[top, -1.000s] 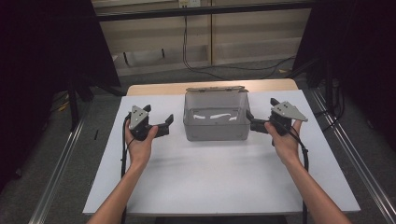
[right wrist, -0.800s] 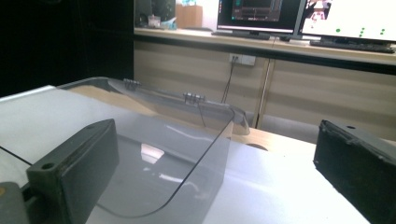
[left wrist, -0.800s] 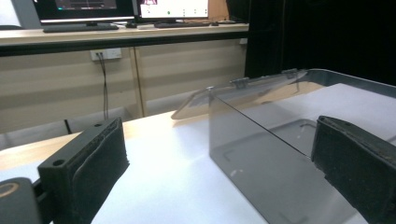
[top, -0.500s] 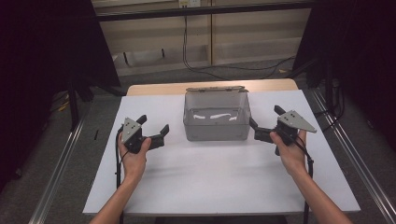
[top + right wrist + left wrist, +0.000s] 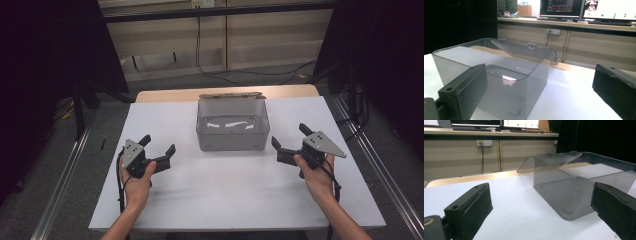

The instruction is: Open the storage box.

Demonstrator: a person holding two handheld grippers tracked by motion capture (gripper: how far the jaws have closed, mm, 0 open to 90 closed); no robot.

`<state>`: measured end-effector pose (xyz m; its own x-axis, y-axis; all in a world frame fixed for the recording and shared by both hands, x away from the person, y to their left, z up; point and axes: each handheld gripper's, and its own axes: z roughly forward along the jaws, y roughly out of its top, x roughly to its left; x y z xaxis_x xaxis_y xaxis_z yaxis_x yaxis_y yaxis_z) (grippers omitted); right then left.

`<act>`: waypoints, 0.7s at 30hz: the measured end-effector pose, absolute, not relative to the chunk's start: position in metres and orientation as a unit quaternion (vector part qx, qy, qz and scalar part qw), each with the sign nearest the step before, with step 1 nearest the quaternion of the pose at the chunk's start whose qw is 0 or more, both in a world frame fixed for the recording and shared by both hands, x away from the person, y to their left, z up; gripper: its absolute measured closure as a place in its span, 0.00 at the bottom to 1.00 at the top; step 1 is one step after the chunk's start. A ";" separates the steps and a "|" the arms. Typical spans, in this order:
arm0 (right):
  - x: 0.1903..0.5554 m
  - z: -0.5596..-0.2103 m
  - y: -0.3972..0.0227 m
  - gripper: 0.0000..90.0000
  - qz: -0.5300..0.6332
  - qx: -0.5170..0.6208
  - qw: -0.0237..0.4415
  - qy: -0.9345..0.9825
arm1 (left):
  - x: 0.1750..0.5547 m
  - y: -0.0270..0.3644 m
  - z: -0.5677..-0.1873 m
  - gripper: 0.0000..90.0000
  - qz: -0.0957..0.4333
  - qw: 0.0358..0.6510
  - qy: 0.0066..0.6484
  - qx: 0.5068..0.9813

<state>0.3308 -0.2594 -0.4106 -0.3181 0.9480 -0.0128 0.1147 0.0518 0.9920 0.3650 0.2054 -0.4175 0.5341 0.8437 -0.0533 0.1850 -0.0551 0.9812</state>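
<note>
Now | left hand-held gripper released | right hand-held gripper released | clear box between, untouched

Both the left gripper and the right gripper have drawn back from the clear box.

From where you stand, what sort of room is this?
Probably a lab or recording workspace. A white table stands between dark curtains, computer monitors sit on a bench behind, and a clear plastic box waits on the table.
</note>
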 end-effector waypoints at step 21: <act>0.281 -0.424 -0.278 0.00 0.518 0.451 0.404 0.603 | 0.320 0.224 -0.427 0.04 0.291 0.565 0.392 0.665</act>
